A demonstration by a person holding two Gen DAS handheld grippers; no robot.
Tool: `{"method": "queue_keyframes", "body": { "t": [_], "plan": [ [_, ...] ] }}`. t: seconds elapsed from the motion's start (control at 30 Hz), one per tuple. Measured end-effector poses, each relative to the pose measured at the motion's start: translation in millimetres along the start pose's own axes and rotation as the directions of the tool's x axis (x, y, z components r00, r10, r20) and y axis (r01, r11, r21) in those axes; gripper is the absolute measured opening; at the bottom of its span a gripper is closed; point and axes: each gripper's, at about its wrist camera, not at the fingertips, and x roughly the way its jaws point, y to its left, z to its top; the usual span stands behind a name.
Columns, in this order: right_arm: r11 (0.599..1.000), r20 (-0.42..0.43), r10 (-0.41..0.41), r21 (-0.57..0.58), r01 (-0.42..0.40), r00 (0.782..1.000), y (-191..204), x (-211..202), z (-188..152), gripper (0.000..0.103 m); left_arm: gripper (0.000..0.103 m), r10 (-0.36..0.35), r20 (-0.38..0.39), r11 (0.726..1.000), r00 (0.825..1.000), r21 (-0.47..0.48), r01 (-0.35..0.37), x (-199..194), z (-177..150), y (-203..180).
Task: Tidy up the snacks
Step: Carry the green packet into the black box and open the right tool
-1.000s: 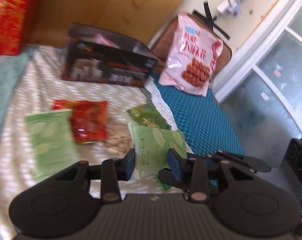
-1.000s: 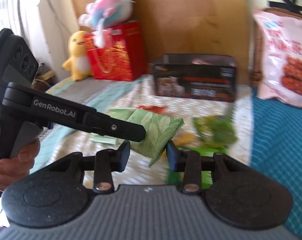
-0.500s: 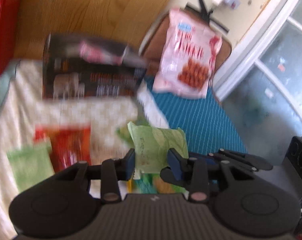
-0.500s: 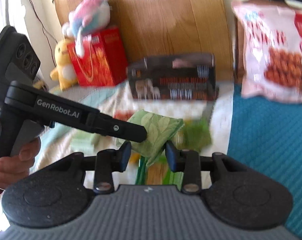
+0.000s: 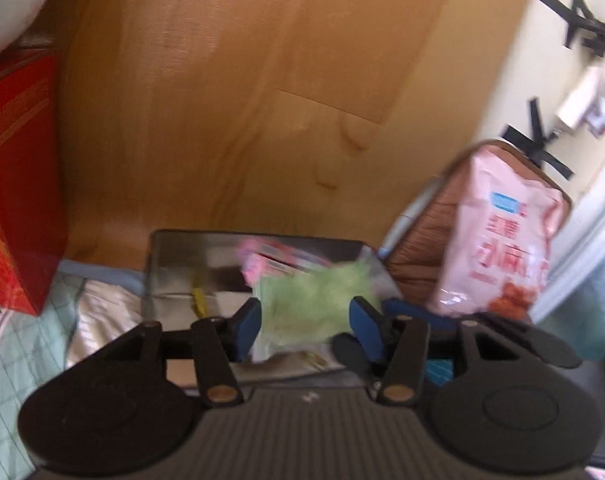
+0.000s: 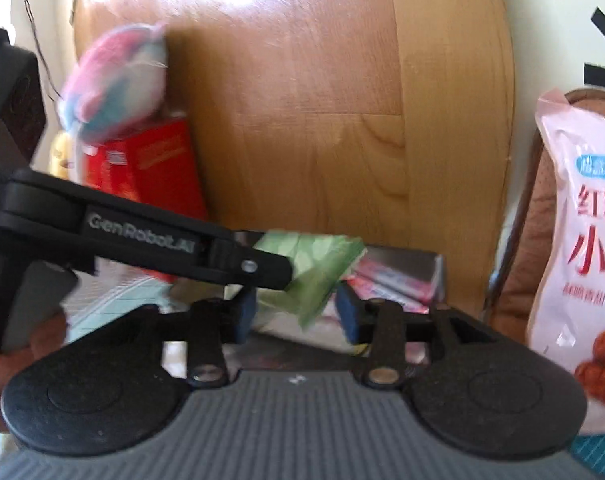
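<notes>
A light green snack packet (image 5: 314,300) is held between the blue pads of my left gripper (image 5: 304,330), which is shut on it, above the open dark box (image 5: 174,268). A pink wrapped snack (image 5: 262,260) lies inside the box. In the right wrist view the same green packet (image 6: 314,272) sits over the box (image 6: 402,276), with the left gripper's finger across it. My right gripper (image 6: 296,314) is open, its pads on either side of the packet's lower end; whether they touch it I cannot tell.
A wooden headboard (image 5: 242,100) stands behind the box. A red gift box (image 5: 14,200) is at the left, with a plush toy (image 6: 118,80) on top. A large pink snack bag (image 5: 498,240) leans on a brown cushion (image 5: 426,248) at the right.
Both grippers have moved forward from the loose snacks on the bed up to the dark box. The green packet has travelled with the left gripper and now hangs over the box opening.
</notes>
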Motion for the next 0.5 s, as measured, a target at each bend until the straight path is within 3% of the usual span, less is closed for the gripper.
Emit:
{"method": "queue_keyframes", "body": {
  "t": [0.1, 0.2, 0.27, 0.37, 0.43, 0.5],
  "plan": [
    [0.996, 0.062, -0.032, 0.087, 0.026, 0.998, -22.7, -17.6, -8.2, 0.055, 0.055, 0.016, 0.045, 1.000, 0.999, -0.017, -0.016, -15.4, -2.8, 16.2],
    [0.978, 0.099, -0.054, 0.208, 0.032, 0.994, -52.7, -37.6, -20.5, 0.066, 0.055, 0.064, 0.041, 0.997, 0.997, -0.041, -0.063, -28.2, -12.2, 31.3],
    [0.967, 0.079, -0.034, 0.254, 0.013, 0.996, -64.5, -41.5, -28.8, 0.081, 0.055, 0.099, 0.029, 0.993, 0.995, -0.060, -0.097, -32.0, -20.1, 40.5],
    [0.958, 0.018, 0.030, 0.285, -0.034, 0.999, -69.1, -33.9, -38.7, 0.081, 0.056, 0.131, -0.017, 0.988, 0.991, -0.075, -0.132, -21.8, -25.8, 48.4],
    [0.950, -0.017, 0.081, 0.305, -0.072, 0.997, -66.1, -26.3, -40.9, 0.080, 0.053, 0.111, -0.020, 0.988, 0.994, -0.102, -0.113, -15.2, -25.6, 52.7],
    [0.950, -0.029, 0.070, 0.307, -0.058, 0.997, -53.8, -25.2, -39.8, 0.081, 0.047, 0.106, -0.034, 0.987, 0.994, -0.120, -0.110, -8.6, -23.1, 55.1]
  ]
}}
